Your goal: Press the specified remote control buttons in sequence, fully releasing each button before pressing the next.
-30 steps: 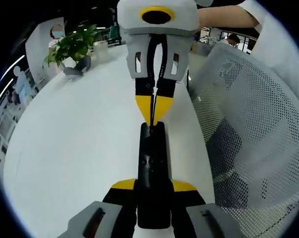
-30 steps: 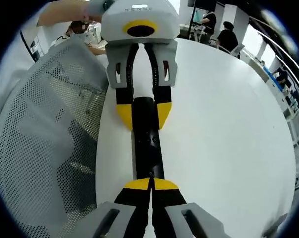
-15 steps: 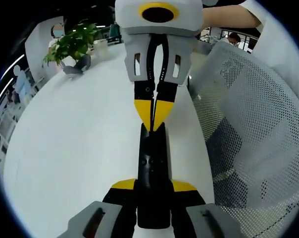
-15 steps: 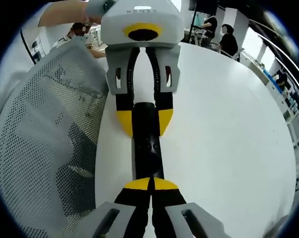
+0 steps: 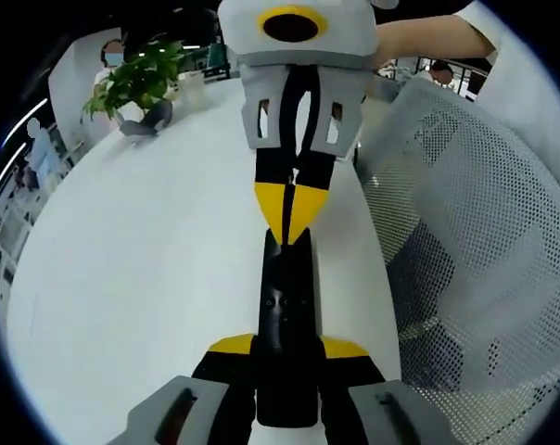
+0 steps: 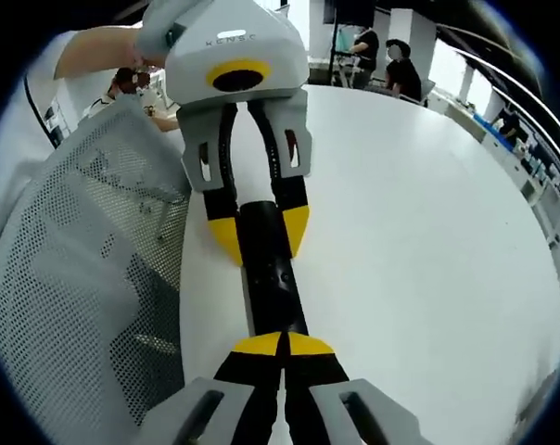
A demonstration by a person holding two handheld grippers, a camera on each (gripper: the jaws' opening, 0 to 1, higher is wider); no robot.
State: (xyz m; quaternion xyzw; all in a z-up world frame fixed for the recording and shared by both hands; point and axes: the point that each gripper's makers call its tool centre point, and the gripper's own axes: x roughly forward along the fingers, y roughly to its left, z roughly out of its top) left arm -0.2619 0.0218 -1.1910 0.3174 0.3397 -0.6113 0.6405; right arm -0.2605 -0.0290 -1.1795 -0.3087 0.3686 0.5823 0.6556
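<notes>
A black remote control [image 5: 286, 306] lies lengthwise over the white desk [image 5: 141, 269], held at one end by the left gripper [image 5: 286, 357], whose yellow-tipped fingers [image 5: 232, 345] clamp its two long sides. In the right gripper view the same remote [image 6: 271, 278] runs away from the camera, with the left gripper [image 6: 258, 236] gripping its far end.

The right gripper [image 6: 282, 345] has its fingers pressed together into a single yellow point, with nothing between them, and that point sits on the near end of the remote. From the left gripper view, the right gripper [image 5: 287, 227] comes in from the top, its closed tips meeting the remote's far end (whether they bear on a button I cannot tell).

A grey mesh chair [image 5: 465, 241] stands just beside the desk's edge. A potted plant [image 5: 136, 88] stands at the far end of the desk.
</notes>
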